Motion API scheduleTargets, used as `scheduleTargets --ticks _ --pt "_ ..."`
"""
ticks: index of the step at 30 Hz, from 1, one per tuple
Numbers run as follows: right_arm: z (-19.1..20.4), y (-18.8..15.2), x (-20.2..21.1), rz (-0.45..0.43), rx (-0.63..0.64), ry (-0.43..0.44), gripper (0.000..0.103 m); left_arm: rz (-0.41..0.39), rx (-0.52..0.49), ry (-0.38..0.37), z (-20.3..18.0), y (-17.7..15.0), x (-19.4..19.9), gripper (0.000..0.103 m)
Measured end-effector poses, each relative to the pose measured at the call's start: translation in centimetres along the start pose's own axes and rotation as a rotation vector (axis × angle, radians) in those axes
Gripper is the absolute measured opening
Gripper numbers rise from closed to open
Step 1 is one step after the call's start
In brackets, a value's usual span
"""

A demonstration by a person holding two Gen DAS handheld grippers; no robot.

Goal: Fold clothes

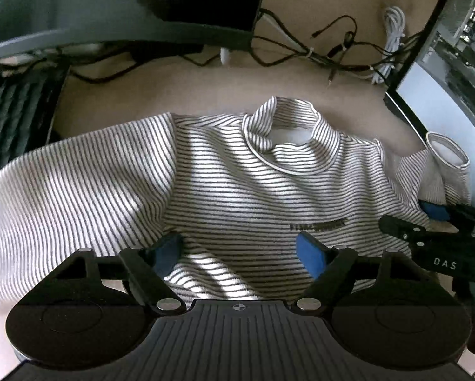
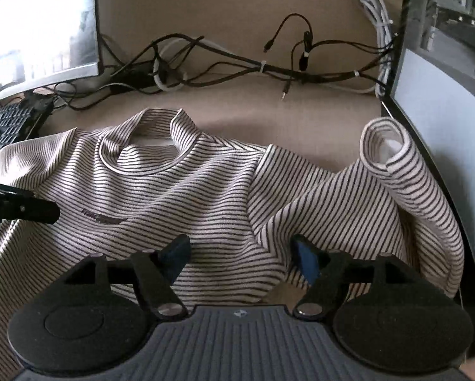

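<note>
Bare desk [image 2: 269,117] behind shirt [image 2: 190,197]; cables [image 2: 237,63], monitors [image 2: 444,95] seemingly hem sides.

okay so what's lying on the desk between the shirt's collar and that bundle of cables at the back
Nothing: between the striped shirt collar and the cable bundle there is only bare beige desk. The right wrist view shows it best; the left wrist view agrees.

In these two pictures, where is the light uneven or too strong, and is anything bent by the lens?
Left wrist view: sunlit bands cross the striped shirt; the desk edge curves from the fisheye. Right wrist view: the monitor at upper left is glared white; the shirt is evenly shaded.
</note>
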State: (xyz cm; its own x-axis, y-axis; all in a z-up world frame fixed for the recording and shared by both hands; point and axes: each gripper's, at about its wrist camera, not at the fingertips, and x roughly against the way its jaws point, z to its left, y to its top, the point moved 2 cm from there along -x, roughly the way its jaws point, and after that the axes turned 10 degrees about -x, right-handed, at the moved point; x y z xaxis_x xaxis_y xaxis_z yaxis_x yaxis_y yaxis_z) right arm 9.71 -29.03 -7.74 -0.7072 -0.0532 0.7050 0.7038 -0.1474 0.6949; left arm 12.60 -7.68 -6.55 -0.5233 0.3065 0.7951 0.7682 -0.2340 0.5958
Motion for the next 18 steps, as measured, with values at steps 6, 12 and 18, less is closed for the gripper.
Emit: scheduleTargets --ticks 6,12,18 --pt "-0.9 2.3 -2.4 -0.023 0.01 -0.007 0.076 -0.011 -0.03 -0.004 0.1 2.5 -2.1 0.085" --pt "-1.2 3.3 -3.7 -0.052 0.01 -0.017 0.078 -0.025 -0.077 0.026 -0.6 3.1 -3.1 0.09" --pt "-0.9 2.4 -1.3 -0.037 -0.034 -0.019 0.09 -0.027 -0.039 0.028 -0.5 1.5 -0.4 0.094"
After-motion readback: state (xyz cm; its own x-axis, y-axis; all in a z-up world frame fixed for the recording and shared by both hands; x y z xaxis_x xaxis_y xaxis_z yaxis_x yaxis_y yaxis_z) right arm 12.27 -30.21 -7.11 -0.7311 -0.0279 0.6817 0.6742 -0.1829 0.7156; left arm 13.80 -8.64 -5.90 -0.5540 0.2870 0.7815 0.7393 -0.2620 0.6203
